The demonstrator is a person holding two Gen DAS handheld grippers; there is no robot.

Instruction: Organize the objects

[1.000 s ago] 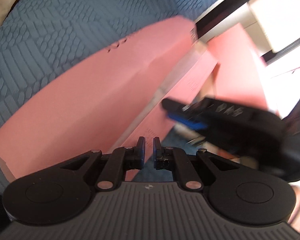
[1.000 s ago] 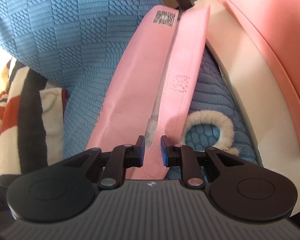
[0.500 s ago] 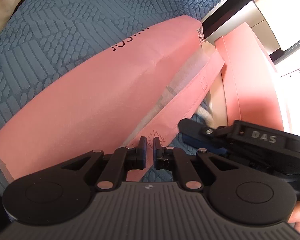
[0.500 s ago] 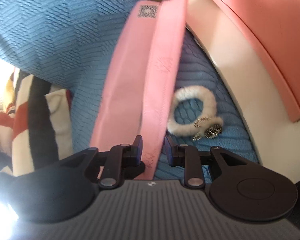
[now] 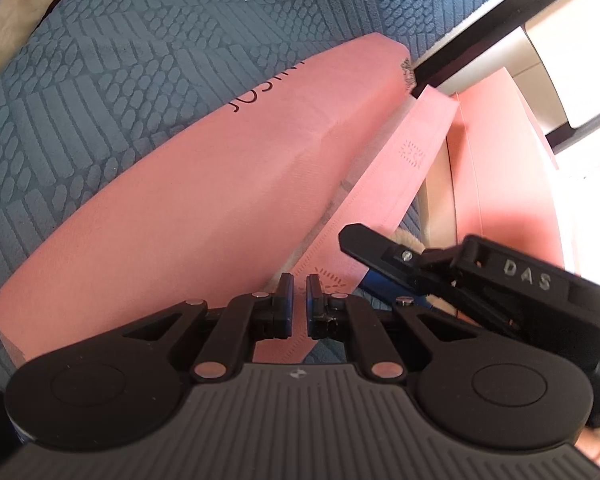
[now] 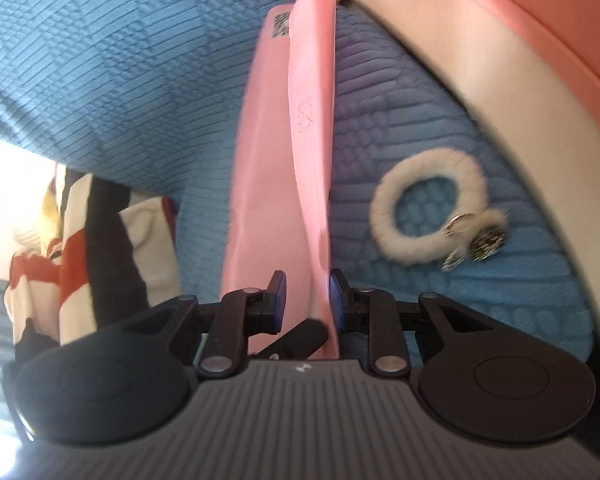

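A long pink paper bag (image 5: 204, 184) with dark lettering lies on a blue textured blanket (image 5: 120, 60). Its thin pink flap (image 5: 404, 160) runs down into my left gripper (image 5: 299, 305), which is shut on the flap's near end. My right gripper (image 5: 360, 260) comes in from the right with its jaws astride the same flap. In the right wrist view the flap (image 6: 312, 120) stands on edge between the closing jaws of the right gripper (image 6: 308, 292). It lies against the right pad, with a gap at the left pad. A white fluffy ring (image 6: 428, 208) with metal charms lies on the blanket to the right.
A pink box (image 5: 500, 184) with a cream inner wall (image 6: 480, 100) borders the blanket on the right. A striped red, black and white cloth (image 6: 92, 248) lies at the left. Dark furniture edges (image 5: 480, 40) run behind the bag.
The right gripper has rolled and sunk a little, so the flap now stands on edge between its jaws, which have narrowed. The fluffy ring has come fully into view. The left gripper has stayed put.
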